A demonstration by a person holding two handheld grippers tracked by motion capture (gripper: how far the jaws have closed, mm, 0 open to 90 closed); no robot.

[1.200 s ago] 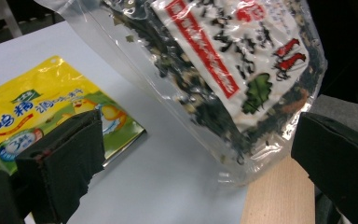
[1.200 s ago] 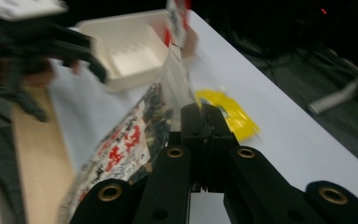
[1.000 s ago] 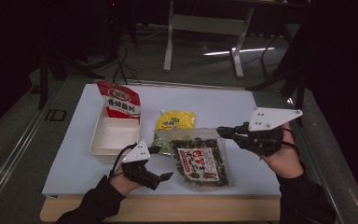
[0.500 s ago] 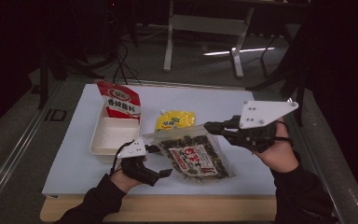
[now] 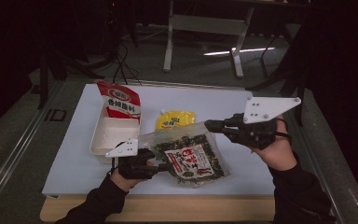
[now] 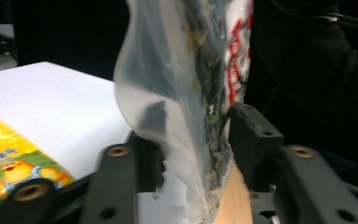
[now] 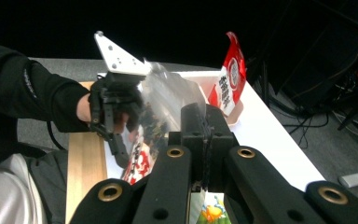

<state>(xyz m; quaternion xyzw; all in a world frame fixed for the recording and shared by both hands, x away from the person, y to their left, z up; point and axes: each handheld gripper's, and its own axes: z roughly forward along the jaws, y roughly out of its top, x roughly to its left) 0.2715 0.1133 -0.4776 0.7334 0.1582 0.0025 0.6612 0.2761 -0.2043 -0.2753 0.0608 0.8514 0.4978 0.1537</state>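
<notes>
Two grippers hold one clear snack bag above the white table.

From the left: one white tray (image 5: 114, 135) with one red packet (image 5: 121, 100) leaning in it sits near the table's (image 5: 70, 163) left edge, bare room at 7 o'clock. The left gripper (image 5: 161, 167) has just been closing its jaws, now pressed on the snack bag's (image 5: 189, 156) near-left edge. The bag's long axis runs from 7 to 1 o'clock, lifted at its far corner. One yellow packet (image 5: 175, 121) lies at 12 o'clock of it. The right gripper (image 5: 210, 125), jaws fully closed, pinches that far corner; open table lies beyond at 3 o'clock.
</notes>
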